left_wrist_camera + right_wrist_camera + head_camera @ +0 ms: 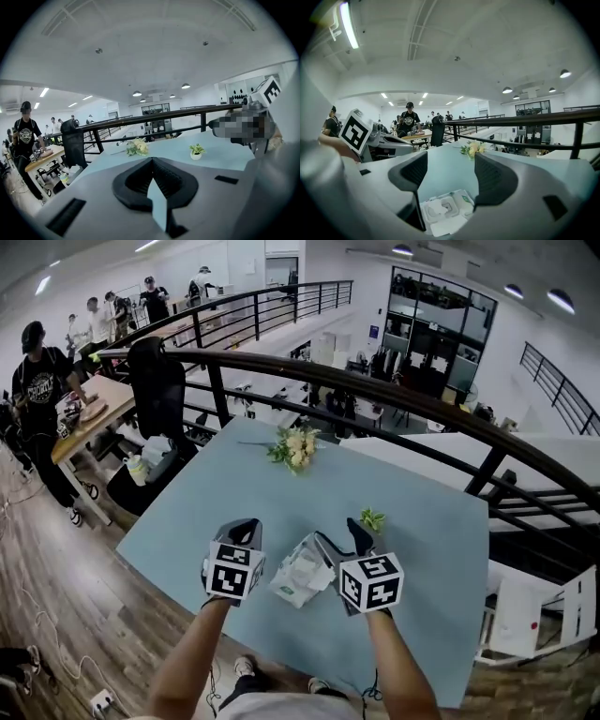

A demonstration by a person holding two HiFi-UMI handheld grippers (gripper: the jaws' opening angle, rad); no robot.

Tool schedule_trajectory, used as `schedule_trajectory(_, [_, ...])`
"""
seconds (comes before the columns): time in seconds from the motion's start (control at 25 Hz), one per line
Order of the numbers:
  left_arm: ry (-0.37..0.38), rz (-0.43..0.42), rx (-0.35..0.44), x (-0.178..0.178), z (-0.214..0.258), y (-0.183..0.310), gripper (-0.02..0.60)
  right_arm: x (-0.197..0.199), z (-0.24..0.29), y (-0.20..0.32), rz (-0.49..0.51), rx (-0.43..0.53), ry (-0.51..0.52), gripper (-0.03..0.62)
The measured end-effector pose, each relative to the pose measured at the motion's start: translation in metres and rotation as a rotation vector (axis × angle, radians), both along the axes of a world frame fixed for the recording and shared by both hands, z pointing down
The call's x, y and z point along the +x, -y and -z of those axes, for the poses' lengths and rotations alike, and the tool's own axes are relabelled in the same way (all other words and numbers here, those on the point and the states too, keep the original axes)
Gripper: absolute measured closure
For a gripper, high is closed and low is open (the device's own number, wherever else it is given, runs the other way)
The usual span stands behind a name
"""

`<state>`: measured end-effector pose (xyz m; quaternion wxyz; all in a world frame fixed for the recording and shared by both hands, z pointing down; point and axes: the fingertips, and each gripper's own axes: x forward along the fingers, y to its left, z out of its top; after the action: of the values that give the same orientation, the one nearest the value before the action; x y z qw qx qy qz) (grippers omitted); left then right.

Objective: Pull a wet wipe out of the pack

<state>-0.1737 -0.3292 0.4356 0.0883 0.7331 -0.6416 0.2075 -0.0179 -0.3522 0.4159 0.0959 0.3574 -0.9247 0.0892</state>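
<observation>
The wet wipe pack (pixel 302 573) lies flat on the smooth pale blue table (pixel 422 549), near its front edge and between the two grippers; it is a soft, crinkled white plastic pouch with a small green patch at one corner. In the right gripper view its rounded rectangular lid opening faces up, with what looks like a rumpled white tuft of wipe at it. The right gripper (pixel 450 164) has its jaws spread wide, their dark ribbed pads standing on either side above the pack and touching nothing. The left gripper (pixel 152 161) has its jaws clenched, the black ridged pads meeting at their tips with only a narrow wedge of table showing below them and nothing held; it sits just left of the pack. Each gripper carries a white cube printed with black square markers. Farther back on the table lie a loose bunch of cream and yellow flowers (pixel 295 446) and a tiny leafy plant in a round white pot (pixel 196 152); a curved black metal railing (pixel 375 390) rims the table's far side.
</observation>
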Motion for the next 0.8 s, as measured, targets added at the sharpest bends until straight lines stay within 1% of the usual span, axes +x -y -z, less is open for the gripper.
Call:
schedule_trajectory(0.24, [-0.005,-0.104,-0.003,-0.002,-0.001,0.024,0.589,-0.002,-0.004,0.005,-0.100,-0.007,-0.011,0.298])
schedule_trajectory(0.6, [-0.019,-0.275,0.003,0.015,0.002,0.045,0.589,0.008,0.000,0.002,-0.262,-0.013,-0.020,0.298])
schedule_trajectory(0.8, [-0.019,-0.360,0.010,0.024,0.003,0.046,0.589,0.013,0.000,-0.004,-0.349,-0.019,-0.012,0.298])
